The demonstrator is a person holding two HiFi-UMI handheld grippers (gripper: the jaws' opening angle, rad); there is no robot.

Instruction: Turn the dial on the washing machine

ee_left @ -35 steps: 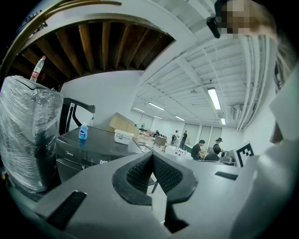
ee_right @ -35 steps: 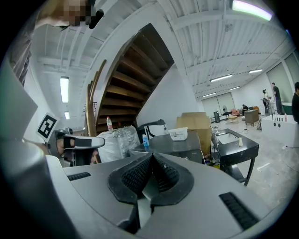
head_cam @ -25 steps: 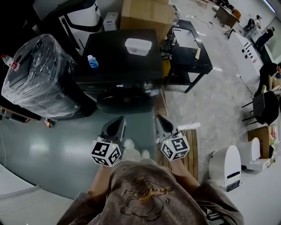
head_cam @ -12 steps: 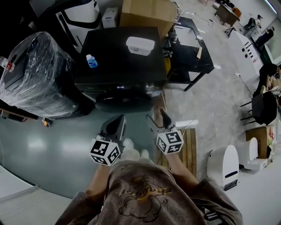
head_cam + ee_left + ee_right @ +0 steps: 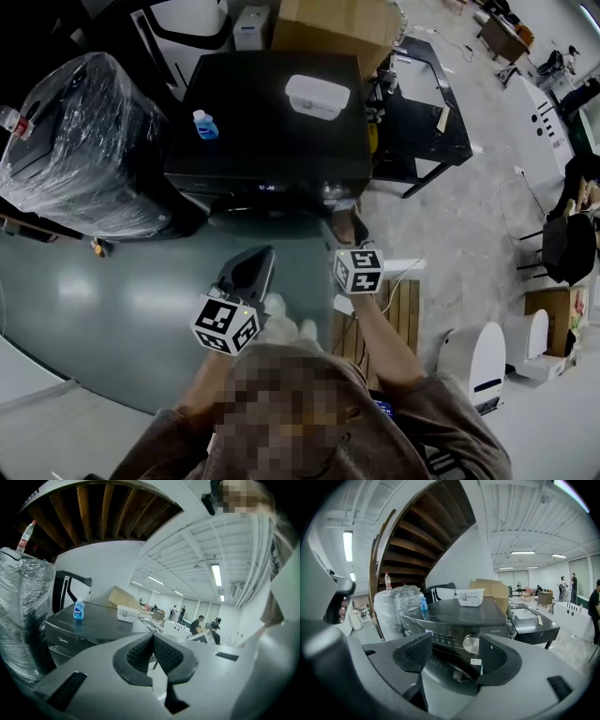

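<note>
The black washing machine (image 5: 272,131) stands ahead of me, its silver dial (image 5: 471,643) on the right of the front panel. My right gripper (image 5: 351,228) points at that panel. Its jaws have just been opening and now stand wide, with nothing between the pads. In the right gripper view the dial shows through the gap, close to the right pad (image 5: 497,660) and a short way beyond it. My left gripper (image 5: 249,268) hangs lower left, away from the machine, with its pads (image 5: 140,652) pressed together on nothing.
A blue bottle (image 5: 204,125) and a white container (image 5: 317,97) sit on the machine's top. A plastic-wrapped appliance (image 5: 75,150) stands to its left, a cardboard box (image 5: 333,23) behind, a black table (image 5: 417,103) to its right. A wooden pallet (image 5: 398,319) lies by my right arm.
The right gripper has moved forward towards the machine's front panel, and its jaws have gone from shut to wide apart. The left gripper has edged forward a little.
</note>
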